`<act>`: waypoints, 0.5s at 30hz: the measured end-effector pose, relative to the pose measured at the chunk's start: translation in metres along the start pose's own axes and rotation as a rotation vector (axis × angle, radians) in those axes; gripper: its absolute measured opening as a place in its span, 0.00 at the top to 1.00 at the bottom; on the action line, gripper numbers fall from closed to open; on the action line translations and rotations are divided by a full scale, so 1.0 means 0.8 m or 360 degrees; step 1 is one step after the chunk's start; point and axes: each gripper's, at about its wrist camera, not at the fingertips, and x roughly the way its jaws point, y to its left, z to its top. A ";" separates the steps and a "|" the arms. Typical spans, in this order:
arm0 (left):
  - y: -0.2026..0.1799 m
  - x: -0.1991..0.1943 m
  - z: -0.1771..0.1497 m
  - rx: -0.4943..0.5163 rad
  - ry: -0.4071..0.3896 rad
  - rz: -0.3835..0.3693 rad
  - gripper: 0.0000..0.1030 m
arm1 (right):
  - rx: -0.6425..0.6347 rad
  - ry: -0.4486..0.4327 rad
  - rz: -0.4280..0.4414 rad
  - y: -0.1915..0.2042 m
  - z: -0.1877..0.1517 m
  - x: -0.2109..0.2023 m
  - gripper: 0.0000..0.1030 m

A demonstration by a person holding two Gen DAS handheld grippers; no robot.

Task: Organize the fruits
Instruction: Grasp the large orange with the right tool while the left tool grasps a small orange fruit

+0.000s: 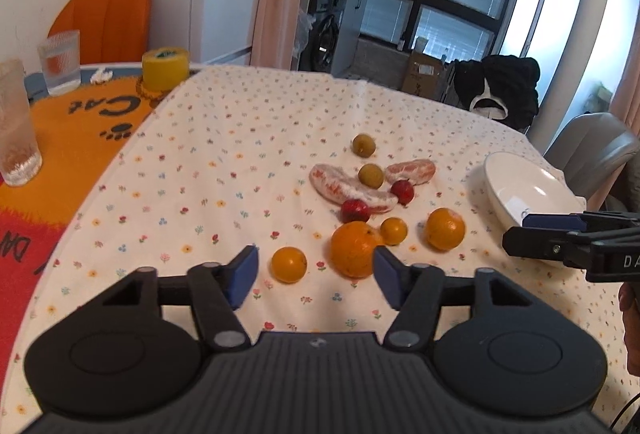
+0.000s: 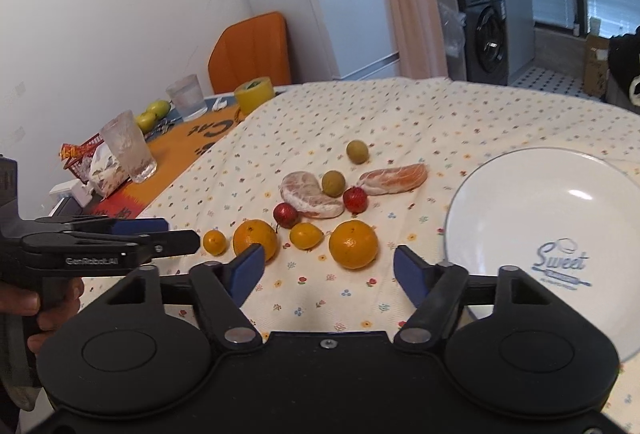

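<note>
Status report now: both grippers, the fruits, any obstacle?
Left gripper open, empty. Right gripper open, empty. Fruits loose on the cloth; plate empty. Nothing in the way.

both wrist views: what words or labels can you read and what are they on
"Sweet": white plate; the smaller line beneath is too small to read.
"GenRobot.AI": left gripper body.
"Cat": orange mat, seen upside down.
"DA": right gripper body, cut off.
Red packet lettering: blurred.
</note>
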 end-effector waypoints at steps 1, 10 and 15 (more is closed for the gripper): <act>0.002 0.004 0.000 -0.0005 0.0006 0.0007 0.45 | -0.0003 0.0011 0.0005 0.000 0.001 0.004 0.36; 0.018 0.037 0.002 -0.0042 0.0073 0.0040 0.57 | -0.0048 0.0081 -0.0012 -0.001 0.006 0.040 0.41; 0.021 0.053 0.003 -0.0040 0.0101 0.0031 0.68 | -0.0080 0.0105 -0.0060 -0.002 0.012 0.060 0.41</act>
